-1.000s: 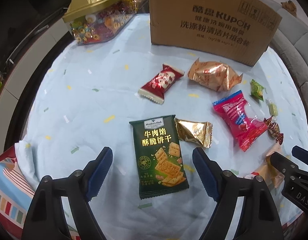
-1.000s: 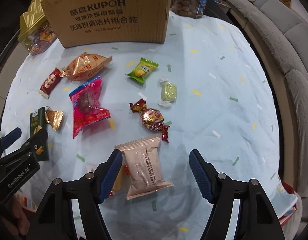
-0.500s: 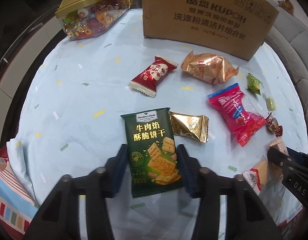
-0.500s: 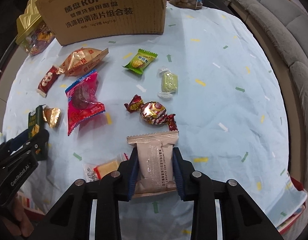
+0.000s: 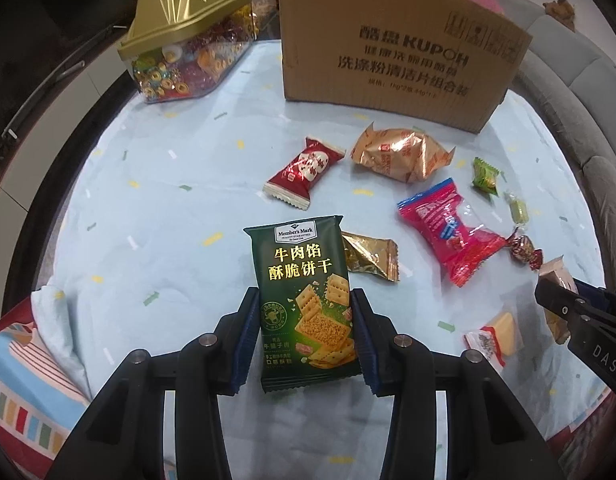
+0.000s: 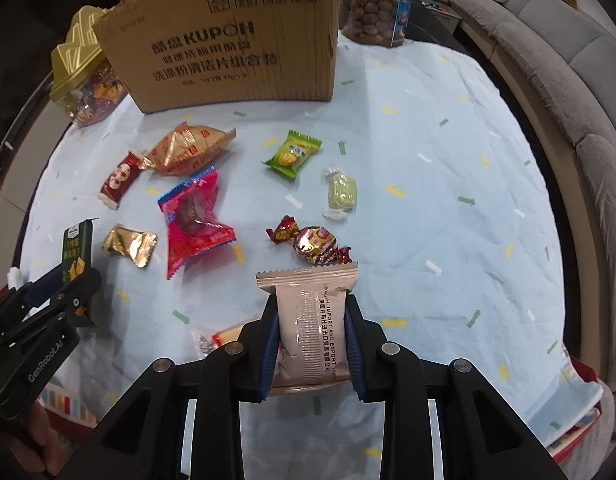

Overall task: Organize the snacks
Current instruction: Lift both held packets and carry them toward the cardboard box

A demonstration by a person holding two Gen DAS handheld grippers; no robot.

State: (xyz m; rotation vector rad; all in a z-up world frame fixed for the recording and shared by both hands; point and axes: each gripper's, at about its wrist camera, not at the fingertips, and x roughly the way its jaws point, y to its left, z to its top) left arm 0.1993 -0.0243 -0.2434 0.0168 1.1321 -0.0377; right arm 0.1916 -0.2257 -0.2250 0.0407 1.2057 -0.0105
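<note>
The left gripper (image 5: pixel 306 338) has just closed its blue pads on the lower half of the green cracker packet (image 5: pixel 304 296), low centre of its view. The right gripper (image 6: pixel 311 344) has likewise just closed — clamped on the beige snack packet (image 6: pixel 311 328), bottom centre. Beyond them loose snacks lie on the pale blue cloth (image 6: pixel 447 168) — a gold pouch (image 5: pixel 369 256), a pink packet (image 5: pixel 447 228), a red candy (image 5: pixel 306 168). The cardboard box (image 5: pixel 399 60) stands at the top.
</note>
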